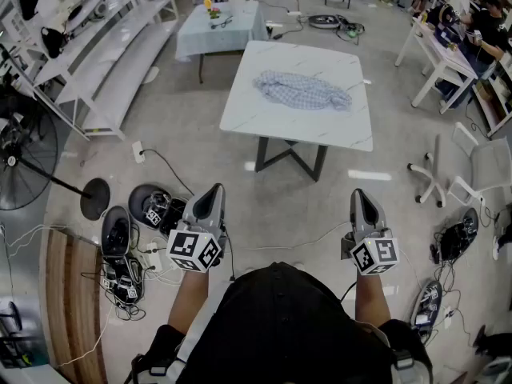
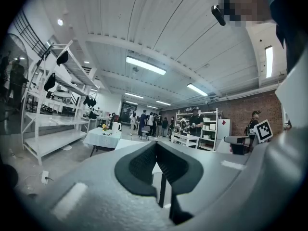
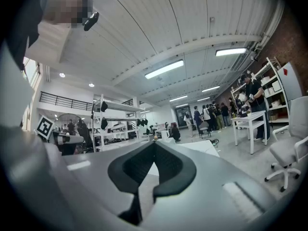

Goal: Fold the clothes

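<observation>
White table [image 1: 250, 117] holds one crumpled garment [image 1: 302, 90]; left hand-held gripper [image 1: 214, 190] and right hand-held gripper [image 1: 361, 195] sit closed, empty.

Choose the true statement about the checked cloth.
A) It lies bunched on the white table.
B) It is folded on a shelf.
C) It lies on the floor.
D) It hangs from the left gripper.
A: the head view shows the cloth bunched up on the white table.

A crumpled checked cloth [image 1: 302, 90] lies near the middle of the white table [image 1: 260, 114].
</observation>
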Demonstrator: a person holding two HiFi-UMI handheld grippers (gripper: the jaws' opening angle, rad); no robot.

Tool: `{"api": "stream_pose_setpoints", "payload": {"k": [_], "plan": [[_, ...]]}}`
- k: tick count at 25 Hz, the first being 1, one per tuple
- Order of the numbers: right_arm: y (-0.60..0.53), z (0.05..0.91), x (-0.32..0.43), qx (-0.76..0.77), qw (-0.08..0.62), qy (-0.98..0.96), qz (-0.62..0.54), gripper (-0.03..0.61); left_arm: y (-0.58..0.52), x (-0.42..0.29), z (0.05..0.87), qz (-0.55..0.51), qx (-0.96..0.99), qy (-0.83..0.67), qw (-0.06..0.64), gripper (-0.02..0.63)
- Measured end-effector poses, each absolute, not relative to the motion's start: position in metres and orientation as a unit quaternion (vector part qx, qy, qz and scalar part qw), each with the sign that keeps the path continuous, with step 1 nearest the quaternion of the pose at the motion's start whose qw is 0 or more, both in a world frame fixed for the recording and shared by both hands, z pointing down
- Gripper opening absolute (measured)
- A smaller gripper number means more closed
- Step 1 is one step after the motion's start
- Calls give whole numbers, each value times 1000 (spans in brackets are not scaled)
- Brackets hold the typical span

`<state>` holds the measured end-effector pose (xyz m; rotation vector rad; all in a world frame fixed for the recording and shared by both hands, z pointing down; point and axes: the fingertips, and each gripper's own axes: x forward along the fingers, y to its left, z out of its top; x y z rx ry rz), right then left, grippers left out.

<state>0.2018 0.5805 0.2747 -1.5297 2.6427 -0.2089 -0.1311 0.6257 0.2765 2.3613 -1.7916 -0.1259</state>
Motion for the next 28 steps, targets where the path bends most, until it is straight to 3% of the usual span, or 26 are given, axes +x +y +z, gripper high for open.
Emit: {"api": "stream_pose_setpoints", "payload": {"k": [20, 21, 22, 23, 24, 28], "plan": [[575, 261, 259, -494, 72, 865, -60, 6, 614, -66, 276, -41, 803, -590, 81, 4], [576, 258, 262, -487, 77, 868, -55, 26, 612, -59, 274, -43, 803, -589, 80, 102], [576, 254, 265, -479, 80, 872, -51, 108, 610, -53, 272, -46, 803, -589, 80, 213], [577, 252, 267, -473, 83, 876, -47, 188, 609, -47, 269, -51, 801, -591, 80, 273], [577, 250, 270, -469, 84, 878, -44, 227, 608, -40, 268, -55, 799, -593, 79, 302], [577, 248, 283, -460, 79, 884, -40, 300, 606, -18, 266, -56, 795, -599, 79, 304]]}}
